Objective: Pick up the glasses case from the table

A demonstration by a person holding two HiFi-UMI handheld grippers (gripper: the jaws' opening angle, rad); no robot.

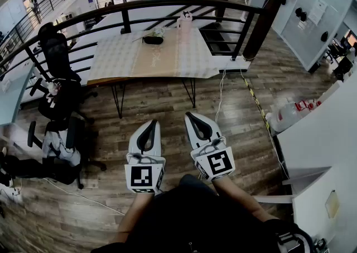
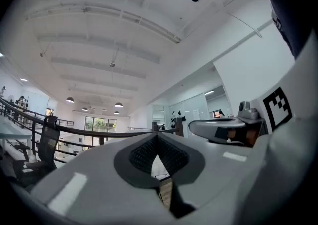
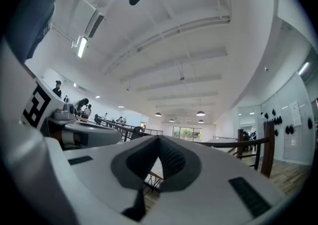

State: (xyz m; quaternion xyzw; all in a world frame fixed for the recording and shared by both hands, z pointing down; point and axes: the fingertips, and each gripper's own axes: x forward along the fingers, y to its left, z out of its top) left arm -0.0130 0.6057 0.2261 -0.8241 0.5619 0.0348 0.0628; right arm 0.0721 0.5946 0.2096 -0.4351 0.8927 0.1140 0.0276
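The glasses case (image 1: 153,39), a small dark oblong, lies near the far edge of the pale table (image 1: 167,56) well ahead of me. Both grippers hang low and close to my body over the wood floor, far short of the table. My left gripper (image 1: 154,123) has its jaws together with nothing between them. My right gripper (image 1: 189,115) beside it is likewise shut and empty. In the left gripper view the closed jaws (image 2: 158,138) point towards the railing. In the right gripper view the closed tip (image 3: 159,139) does the same. The case does not show in either gripper view.
A dark curved railing (image 1: 167,5) runs behind the table. Black office chairs (image 1: 58,56) and a chair draped with clothes (image 1: 58,143) stand at the left. A white counter (image 1: 321,134) fills the right. A cable (image 1: 221,92) trails from the table across the floor.
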